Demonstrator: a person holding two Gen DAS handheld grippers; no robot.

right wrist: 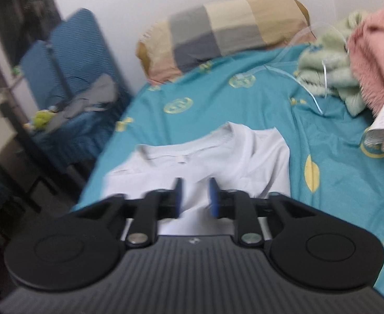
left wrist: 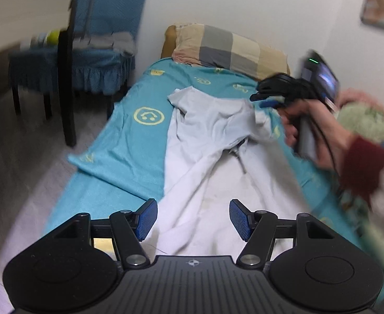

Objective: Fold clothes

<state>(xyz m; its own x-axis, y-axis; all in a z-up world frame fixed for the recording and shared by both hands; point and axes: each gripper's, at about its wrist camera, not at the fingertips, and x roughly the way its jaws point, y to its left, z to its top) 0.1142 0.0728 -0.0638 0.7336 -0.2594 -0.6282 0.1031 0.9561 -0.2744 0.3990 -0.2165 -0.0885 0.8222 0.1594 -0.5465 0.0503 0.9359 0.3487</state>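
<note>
A white T-shirt (left wrist: 207, 157) lies crumpled along a teal bed sheet (left wrist: 129, 141). My left gripper (left wrist: 190, 218) is open above the shirt's lower part, with nothing between its blue pads. My right gripper (left wrist: 264, 98) is held by a hand at the shirt's far right shoulder. In the right wrist view the right gripper (right wrist: 194, 196) is open with a narrow gap over the white shirt (right wrist: 218, 157), below the collar (right wrist: 181, 154). Nothing is visibly held in it.
A checked pillow (left wrist: 231, 48) lies at the bed's head by the wall. Blue covered chairs (left wrist: 97, 52) and a dark table leg (left wrist: 66, 86) stand left of the bed. A pile of green and pink clothes (right wrist: 349, 78) sits on the bed's right side.
</note>
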